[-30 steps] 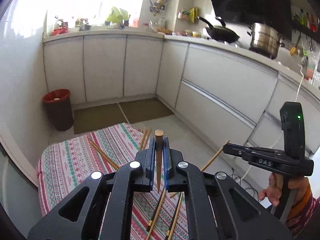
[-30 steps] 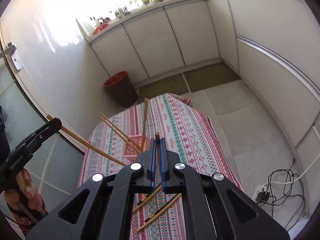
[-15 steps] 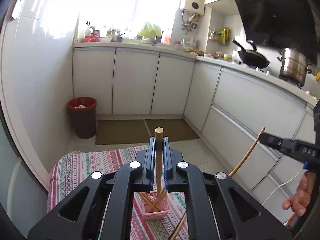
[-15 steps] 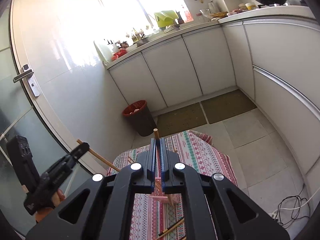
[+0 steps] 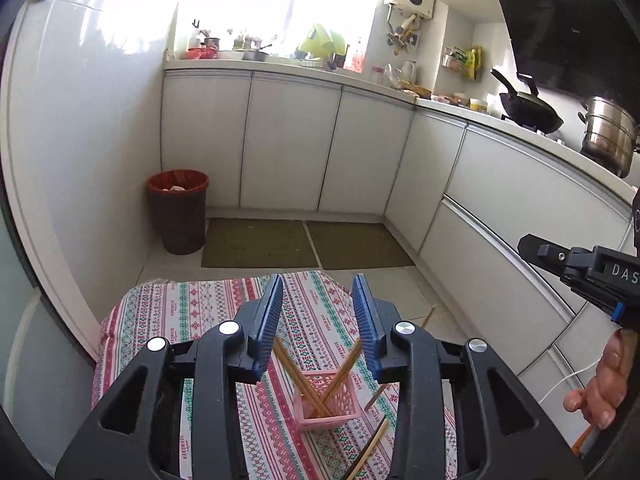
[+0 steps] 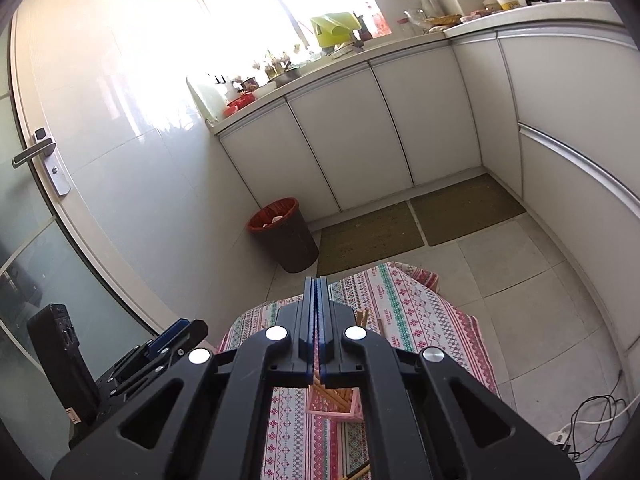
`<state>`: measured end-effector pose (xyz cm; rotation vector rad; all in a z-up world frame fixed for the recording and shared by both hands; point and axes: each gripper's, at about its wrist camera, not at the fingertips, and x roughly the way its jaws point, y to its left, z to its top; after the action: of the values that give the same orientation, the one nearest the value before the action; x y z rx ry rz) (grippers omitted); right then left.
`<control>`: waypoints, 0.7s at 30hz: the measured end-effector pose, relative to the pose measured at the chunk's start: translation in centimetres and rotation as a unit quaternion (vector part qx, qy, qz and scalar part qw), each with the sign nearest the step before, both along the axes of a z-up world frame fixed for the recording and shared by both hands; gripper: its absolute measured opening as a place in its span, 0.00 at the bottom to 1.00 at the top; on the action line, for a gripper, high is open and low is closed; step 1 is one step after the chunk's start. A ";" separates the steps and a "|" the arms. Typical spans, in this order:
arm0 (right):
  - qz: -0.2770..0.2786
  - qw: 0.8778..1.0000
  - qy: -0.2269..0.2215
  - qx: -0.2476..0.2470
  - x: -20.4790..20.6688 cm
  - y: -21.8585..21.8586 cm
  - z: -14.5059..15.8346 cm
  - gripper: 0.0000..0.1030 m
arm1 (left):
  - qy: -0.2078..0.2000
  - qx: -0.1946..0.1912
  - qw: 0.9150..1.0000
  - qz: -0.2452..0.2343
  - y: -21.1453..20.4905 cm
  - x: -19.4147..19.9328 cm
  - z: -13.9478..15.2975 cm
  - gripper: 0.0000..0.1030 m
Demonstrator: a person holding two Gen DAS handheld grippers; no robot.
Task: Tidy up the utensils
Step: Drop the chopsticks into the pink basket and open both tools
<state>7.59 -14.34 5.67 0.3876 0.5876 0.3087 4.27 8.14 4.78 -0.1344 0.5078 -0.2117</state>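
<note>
Left wrist view: left gripper (image 5: 318, 320) fingers now spread wide, empty; wooden chopstick clamped half a second ago now released, leaning among wooden chopsticks (image 5: 310, 390) in pink slotted plastic basket (image 5: 325, 402), lower centre. Right gripper (image 6: 316, 320) closed; contents indiscernible. Loose chopstick (image 5: 370, 446) remains on patterned tablecloth (image 5: 192, 312).

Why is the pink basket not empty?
It already holds chopsticks. In the left wrist view, several chopsticks stand crossed inside the pink basket, leaning over its rim. The open left tool holds nothing.
</note>
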 end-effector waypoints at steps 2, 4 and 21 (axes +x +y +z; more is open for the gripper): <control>-0.008 1.000 0.001 0.001 0.2 -0.1 -0.2 0.01 | -0.004 -0.004 1.000 0.006 0.6 -0.3 0.3 0.33; -0.022 1.000 0.008 -0.003 0.7 -0.5 -0.7 0.01 | -0.006 -0.007 1.000 0.010 1.3 -0.6 0.7 0.33; -0.076 0.931 0.355 -0.031 21.9 -5.0 -28.4 0.44 | 0.013 -0.037 0.999 0.032 3.0 1.1 0.2 0.47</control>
<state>29.49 -19.38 -22.69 0.4816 1.2678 -0.0130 5.38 11.10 5.02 -0.2257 0.5216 -0.1655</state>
